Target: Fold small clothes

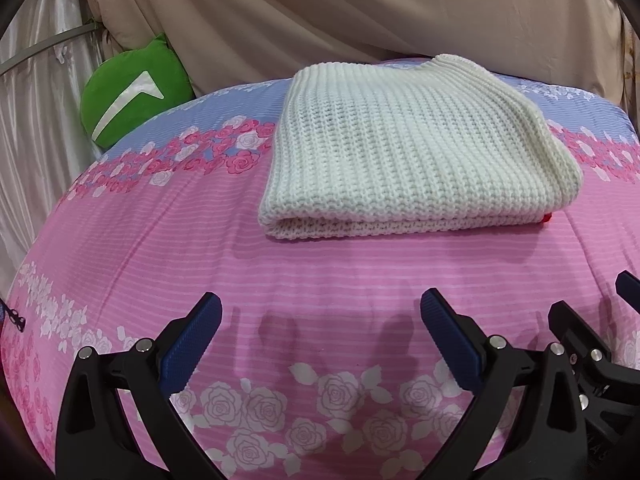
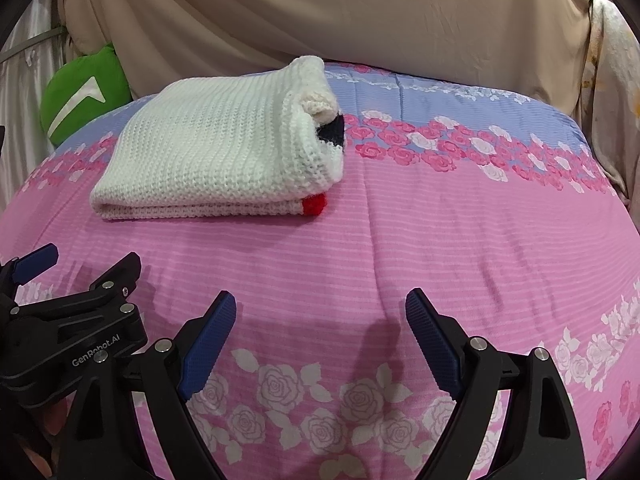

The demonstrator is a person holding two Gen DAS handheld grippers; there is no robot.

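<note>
A white knitted sweater (image 1: 408, 148) lies folded into a thick rectangle on the pink and blue floral bedspread (image 1: 280, 272). From the right wrist view the sweater (image 2: 216, 148) shows a red patch at its front right corner and a dark patch at its right end. My left gripper (image 1: 320, 312) hangs open over bare bedspread, well short of the sweater. My right gripper (image 2: 320, 312) is open too, with nothing between its blue pads, to the front right of the sweater. The left gripper (image 2: 88, 272) shows at the left edge of the right wrist view.
A green plush cushion (image 1: 132, 92) sits at the bed's back left corner. Beige draped fabric (image 1: 360, 8) closes off the back, and a pale curtain (image 1: 32, 120) hangs at the left. The bedspread (image 2: 460, 220) stretches smooth to the right of the sweater.
</note>
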